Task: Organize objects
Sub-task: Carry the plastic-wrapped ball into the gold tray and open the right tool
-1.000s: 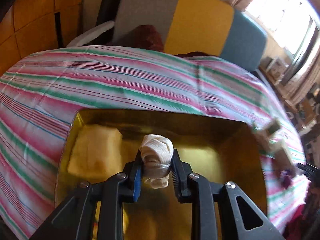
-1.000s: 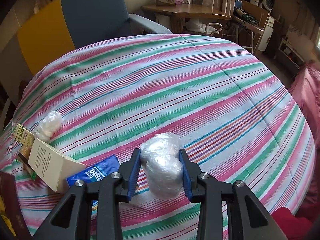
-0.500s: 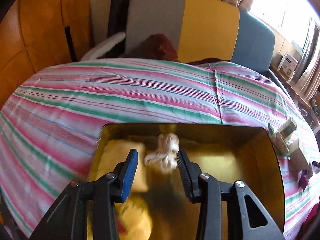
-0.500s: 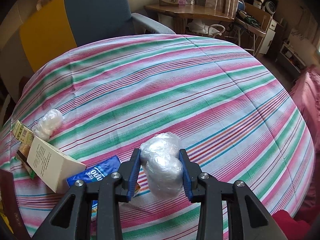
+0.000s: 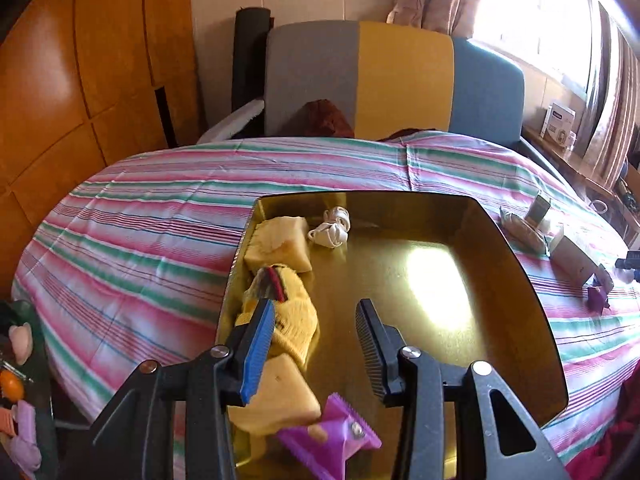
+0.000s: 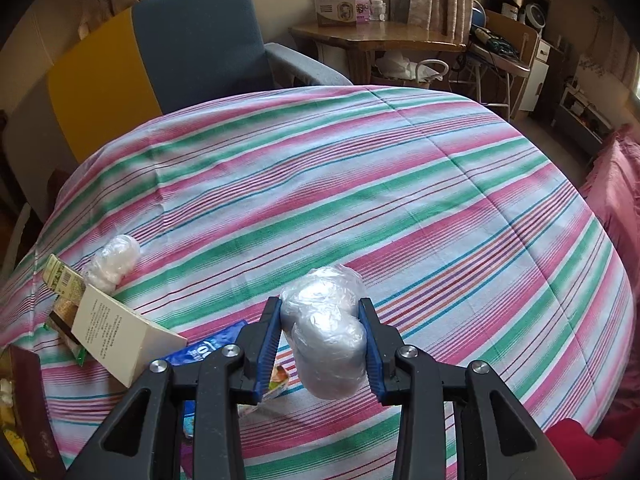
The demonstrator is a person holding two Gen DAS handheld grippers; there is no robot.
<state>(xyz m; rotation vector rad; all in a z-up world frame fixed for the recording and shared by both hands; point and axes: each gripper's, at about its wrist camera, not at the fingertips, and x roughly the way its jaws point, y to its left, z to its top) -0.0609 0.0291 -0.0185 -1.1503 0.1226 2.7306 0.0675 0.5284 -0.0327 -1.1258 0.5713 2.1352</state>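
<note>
A: Where is the white bandage roll (image 5: 332,227)?

B: In the gold tray (image 5: 500,320), at its far left corner, partly unwound, just beside a pale yellow sponge block (image 5: 280,246). Nothing grips it.

A: What else is in the tray?

B: Along the left wall: a yellow knitted piece with a red-and-dark band (image 5: 286,312), a second yellow block (image 5: 280,396) nearer the camera, and a purple plastic piece (image 5: 332,436) at the near edge. The tray's right half is bare and glaring.

A: And the left gripper (image 5: 316,340)?

B: Above the near part of the tray. Its jaws have just been opening; they stand apart with nothing between them, the blue pad (image 5: 258,348) crossing in front of the knitted piece.

A: The right gripper (image 6: 322,344)?

B: Clamped on a bundle wrapped in clear plastic (image 6: 324,332), both pads pressed to its sides, above the striped tablecloth (image 6: 360,184).

A: Anything near it on the cloth?

B: To the left: a smaller plastic-wrapped bundle (image 6: 114,258), a cream box with printed text (image 6: 120,336) lying tilted, a green-and-yellow packet (image 6: 60,278) behind it, and a blue packet (image 6: 208,348) partly hidden by the gripper.
</note>
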